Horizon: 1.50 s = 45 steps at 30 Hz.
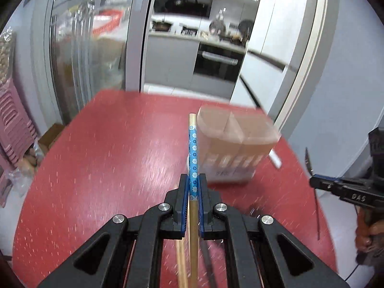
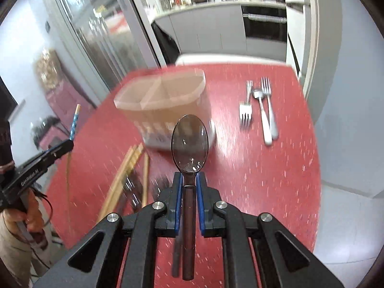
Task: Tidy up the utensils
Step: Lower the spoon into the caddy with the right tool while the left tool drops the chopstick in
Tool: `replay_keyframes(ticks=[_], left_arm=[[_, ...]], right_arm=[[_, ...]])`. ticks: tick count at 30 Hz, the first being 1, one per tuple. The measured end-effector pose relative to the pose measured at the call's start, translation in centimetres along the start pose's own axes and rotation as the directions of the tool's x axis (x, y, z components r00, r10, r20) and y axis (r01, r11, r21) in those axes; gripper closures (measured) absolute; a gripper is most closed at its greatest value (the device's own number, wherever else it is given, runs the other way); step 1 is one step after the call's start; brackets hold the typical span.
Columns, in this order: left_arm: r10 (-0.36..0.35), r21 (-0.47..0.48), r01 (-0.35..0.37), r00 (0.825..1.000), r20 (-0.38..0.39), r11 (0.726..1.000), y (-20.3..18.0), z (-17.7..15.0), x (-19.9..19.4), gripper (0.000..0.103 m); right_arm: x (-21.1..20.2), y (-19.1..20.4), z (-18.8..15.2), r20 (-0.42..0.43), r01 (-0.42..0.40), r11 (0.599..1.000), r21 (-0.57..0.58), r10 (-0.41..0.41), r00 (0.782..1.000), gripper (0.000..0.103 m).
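My left gripper [image 1: 193, 180] is shut on a wooden chopstick [image 1: 192, 148] with a blue flowered band, held above the red table, pointing toward the holder. The clear, divided utensil holder [image 1: 236, 144] stands just right of the chopstick's tip. My right gripper [image 2: 189, 177] is shut on a dark spoon [image 2: 189, 141], bowl forward, in front of the holder [image 2: 165, 105]. The left gripper with its chopstick shows at the left of the right wrist view [image 2: 61, 145]. The right gripper shows at the right edge of the left wrist view [image 1: 316, 182].
Several wooden chopsticks [image 2: 127, 175] lie on the red table [image 2: 252, 168] left of the spoon. Forks and a white-handled utensil [image 2: 262, 110] lie at the back right. A glass door and the kitchen stand beyond the table's far edge.
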<state>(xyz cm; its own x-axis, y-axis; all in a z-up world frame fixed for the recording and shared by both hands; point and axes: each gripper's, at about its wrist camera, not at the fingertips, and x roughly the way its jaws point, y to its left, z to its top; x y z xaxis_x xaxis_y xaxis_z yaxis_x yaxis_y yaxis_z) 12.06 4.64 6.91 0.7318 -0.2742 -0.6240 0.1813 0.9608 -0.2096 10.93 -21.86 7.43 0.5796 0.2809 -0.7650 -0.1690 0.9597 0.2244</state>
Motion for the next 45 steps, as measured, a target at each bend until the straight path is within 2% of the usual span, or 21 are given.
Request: replay_keyframes(ticks=[6, 10, 15, 19, 22, 25, 30, 36, 39, 45], left_arm=[[-0.020, -0.016, 0.022, 0.993, 0.117, 1.000, -0.9, 5.4, -1.4, 0.072], [-0.020, -0.044, 0.029, 0.979, 0.201, 0.999, -1.6, 9.6, -1.3, 0.072], [-0.017, -0.060, 0.035, 0.961, 0.277, 0.998, -2.4, 13.6, 0.7, 0.072], [-0.019, -0.089, 0.048, 0.953, 0.303, 0.995, -2.6, 15.0, 3.0, 0.072], [-0.005, -0.093, 0.036, 0.952, 0.307, 0.995, -2.9, 15.0, 5.0, 0.072], [-0.016, -0.114, 0.054, 0.952, 0.306, 0.992, -2.9, 14.9, 7.1, 0.072], [0.022, -0.114, 0.018, 0.940, 0.340, 0.993, -2.9, 14.7, 9.2, 0.072], [0.039, -0.144, 0.015, 0.932, 0.360, 0.989, -2.3, 15.8, 9.8, 0.072], [0.056, -0.122, -0.011, 0.928, 0.368, 0.992, -2.8, 14.9, 9.8, 0.072], [0.071, -0.060, -0.054, 0.935, 0.347, 0.997, -3.8, 12.5, 9.6, 0.072]], right_arm=[[-1.2, 0.8, 4.7, 0.121, -0.039, 0.999, 0.025, 0.036, 0.992, 0.090], [-0.7, 1.2, 8.0, 0.201, -0.042, 0.999, 0.024, 0.037, 0.979, 0.090], [0.4, 1.6, 11.7, 0.284, -0.062, 0.998, 0.020, 0.053, 0.957, 0.090], [2.1, 2.0, 13.6, 0.327, -0.061, 0.998, 0.018, 0.052, 0.944, 0.090], [4.0, 2.0, 14.6, 0.347, -0.055, 0.998, 0.011, 0.048, 0.937, 0.090], [5.9, 2.0, 14.9, 0.365, -0.038, 0.999, 0.001, 0.035, 0.931, 0.091], [8.6, 1.6, 14.6, 0.361, -0.028, 0.999, -0.021, 0.034, 0.932, 0.091], [10.0, 1.0, 14.4, 0.353, -0.029, 0.999, -0.025, 0.036, 0.935, 0.090], [10.3, 0.9, 14.0, 0.358, -0.030, 0.999, -0.036, 0.041, 0.933, 0.090], [10.7, 1.4, 12.6, 0.346, -0.019, 0.997, -0.072, 0.043, 0.937, 0.090]])
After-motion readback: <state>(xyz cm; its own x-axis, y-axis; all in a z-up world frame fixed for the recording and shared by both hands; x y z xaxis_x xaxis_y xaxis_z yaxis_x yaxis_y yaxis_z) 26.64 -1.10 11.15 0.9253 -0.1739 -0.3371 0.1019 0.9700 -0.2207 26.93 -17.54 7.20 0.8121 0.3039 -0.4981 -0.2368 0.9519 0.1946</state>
